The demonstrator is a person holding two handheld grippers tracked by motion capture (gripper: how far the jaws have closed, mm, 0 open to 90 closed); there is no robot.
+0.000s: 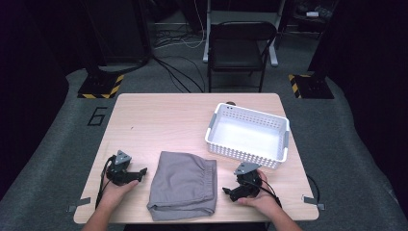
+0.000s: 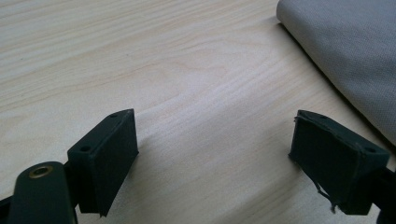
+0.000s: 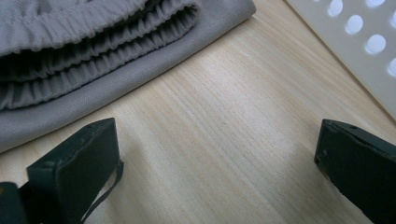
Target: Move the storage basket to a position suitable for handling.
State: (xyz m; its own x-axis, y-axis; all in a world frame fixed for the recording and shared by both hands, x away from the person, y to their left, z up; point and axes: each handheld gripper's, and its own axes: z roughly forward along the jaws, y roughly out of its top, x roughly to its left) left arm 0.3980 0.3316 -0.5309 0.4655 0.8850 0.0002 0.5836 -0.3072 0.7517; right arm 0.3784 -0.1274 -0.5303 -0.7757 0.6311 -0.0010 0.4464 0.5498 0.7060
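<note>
Both pairs of jaws are being held wide apart over bare wood, the left gripper [image 1: 143, 172] and right gripper [image 1: 225, 191] flanking the folded grey elastic-waisted cloth garment [image 1: 183, 185] lying on the light wooden table [image 1: 159, 120]; a white perforated plastic basket [image 1: 248, 136] is sitting beyond, and "6" [image 1: 97, 116] is marked on the floor.

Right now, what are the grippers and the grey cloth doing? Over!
Left gripper open, right gripper open, both empty. Folded grey cloth flat on table between them, untouched. White basket beside it, nothing blocking.
</note>
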